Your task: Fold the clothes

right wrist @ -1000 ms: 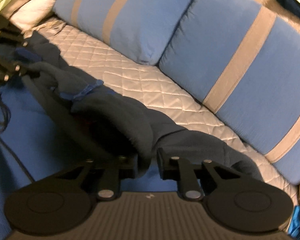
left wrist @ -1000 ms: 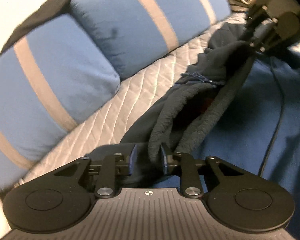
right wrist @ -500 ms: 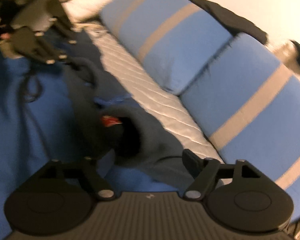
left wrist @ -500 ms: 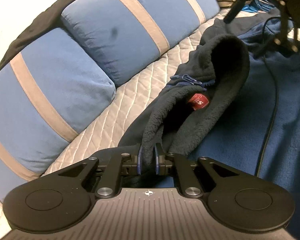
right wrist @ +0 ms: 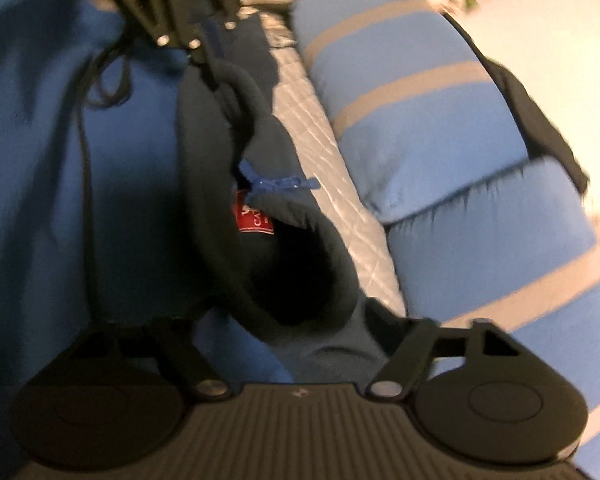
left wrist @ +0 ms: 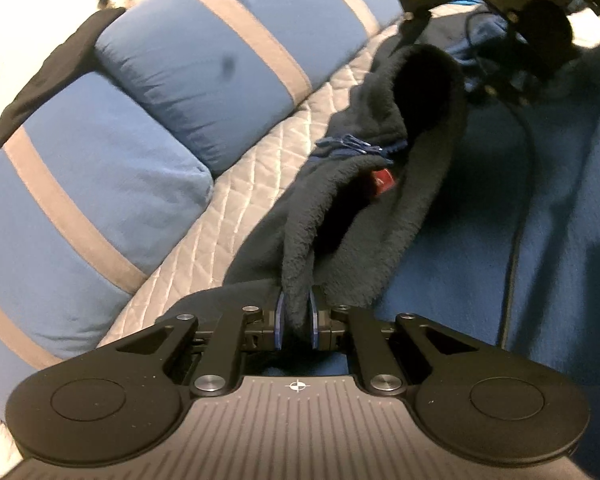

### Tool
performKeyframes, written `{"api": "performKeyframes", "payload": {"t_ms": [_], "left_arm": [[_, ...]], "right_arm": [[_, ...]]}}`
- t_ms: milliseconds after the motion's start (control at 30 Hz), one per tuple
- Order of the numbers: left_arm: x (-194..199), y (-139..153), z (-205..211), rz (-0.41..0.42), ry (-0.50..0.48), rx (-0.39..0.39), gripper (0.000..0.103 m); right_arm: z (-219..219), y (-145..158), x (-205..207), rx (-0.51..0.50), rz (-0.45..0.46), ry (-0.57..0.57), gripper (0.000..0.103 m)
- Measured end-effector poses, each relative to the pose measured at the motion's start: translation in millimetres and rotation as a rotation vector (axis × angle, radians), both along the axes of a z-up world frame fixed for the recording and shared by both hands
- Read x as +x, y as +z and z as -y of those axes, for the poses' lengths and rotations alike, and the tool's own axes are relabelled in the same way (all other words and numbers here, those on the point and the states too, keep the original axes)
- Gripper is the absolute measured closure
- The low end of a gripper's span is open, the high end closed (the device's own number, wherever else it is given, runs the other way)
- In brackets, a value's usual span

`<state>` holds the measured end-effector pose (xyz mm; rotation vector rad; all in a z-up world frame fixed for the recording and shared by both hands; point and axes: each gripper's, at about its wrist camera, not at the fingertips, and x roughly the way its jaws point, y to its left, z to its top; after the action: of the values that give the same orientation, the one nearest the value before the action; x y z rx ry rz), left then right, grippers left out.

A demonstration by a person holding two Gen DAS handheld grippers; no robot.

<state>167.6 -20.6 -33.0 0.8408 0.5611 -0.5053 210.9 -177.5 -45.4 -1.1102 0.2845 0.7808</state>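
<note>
— Since a moment ago your right gripper point(right wrist: 284, 328) has let go of the fleece point(left wrist: 364, 216) and rolled over; its jaws sprang wide and have just been closing partway again. What do you see between them now?

— Only the rounded collar fold of the fleece lying just ahead of the spread fingers, not pinched. Your right gripper stands released.

— And your left gripper point(left wrist: 296, 322)?

— Clenched on a thick edge of the fleece, the cloth bunched right between its blue pads point(left wrist: 279, 322). From there the fleece runs forward toward the other gripper point(left wrist: 512, 12).

— What lies around it?

— To the left of your left gripper, the quilted cover point(left wrist: 236, 208) and two blue cushions point(left wrist: 100, 184) with grey stripes. To the right, a blue blanket point(left wrist: 560, 208) with a black cable point(left wrist: 520, 208) trailing across it.

— Anything one view gives that the other lacks?

— Your right view shows the red label point(right wrist: 255, 218) squarely, inside the collar under the blue zipper point(right wrist: 276, 184); your left view catches only a sliver of it. Your right view also shows the far gripper point(right wrist: 204, 46) biting the fleece from the other end.
</note>
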Motion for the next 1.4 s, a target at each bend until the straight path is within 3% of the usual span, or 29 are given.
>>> {"api": "performKeyframes", "payload": {"t_ms": [100, 133, 167, 267, 367, 467, 633, 767, 800, 867, 900, 967, 1133, 1400], "left_arm": [[0.0, 0.1, -5.2, -0.007, -0.008, -0.024, 0.086], [-0.1, 1.8, -6.7, -0.004, -0.007, -0.036, 0.082], [-0.2, 3.4, -8.1, -0.001, -0.007, -0.048, 0.069], [-9.1, 12.7, -12.5, 0.054, -0.024, -0.089, 0.047], [-14.7, 19.7, -19.0, 0.020, -0.070, -0.138, 0.035], [-17.9, 20.0, -22.7, -0.032, -0.108, -0.163, 0.034], [-6.3, 5.4, -16.7, -0.040, -0.099, -0.160, 0.034], [19.0, 1.4, -15.4, -0.111, -0.051, -0.275, 0.038], [23.3, 2.2, -14.8, -0.129, -0.054, -0.304, 0.043], [29.5, 5.4, -13.6, -0.153, -0.051, -0.345, 0.080], [32.2, 9.1, -12.1, -0.141, -0.034, -0.352, 0.081], [35.3, 16.2, -9.3, -0.110, -0.012, -0.341, 0.084], [51.6, 34.9, 7.5, 0.035, 0.032, -0.177, 0.087], [93.4, 64.1, 31.3, 0.252, 0.093, -0.035, 0.087]], "right_arm": [[0.4, 3.3, 5.8, -0.026, -0.026, 0.012, 0.072], [0.9, 5.7, 7.9, -0.021, -0.038, 0.012, 0.073], [1.5, 8.8, 9.6, -0.010, -0.047, 0.008, 0.077], [1.7, 16.4, 14.8, 0.004, -0.058, -0.004, 0.081], [1.9, 23.6, 21.5, 0.014, -0.067, -0.015, 0.081], [3.9, 29.6, 27.1, 0.040, -0.086, -0.034, 0.081], [4.1, 36.9, 31.2, 0.056, -0.101, -0.044, 0.081], [4.7, 39.8, 31.0, 0.068, -0.114, -0.058, 0.081], [5.3, 40.6, 32.1, 0.078, -0.122, -0.068, 0.081], [6.4, 40.7, 33.4, 0.094, -0.132, -0.086, 0.081], [6.5, 40.8, 34.8, 0.101, -0.137, -0.094, 0.081], [6.5, 41.2, 37.8, 0.114, -0.147, -0.109, 0.081], [1.6, 48.7, 51.7, 0.174, -0.156, -0.164, 0.083], [-26.5, 66.0, 88.1, 0.167, 0.047, -0.289, 0.085]]}}
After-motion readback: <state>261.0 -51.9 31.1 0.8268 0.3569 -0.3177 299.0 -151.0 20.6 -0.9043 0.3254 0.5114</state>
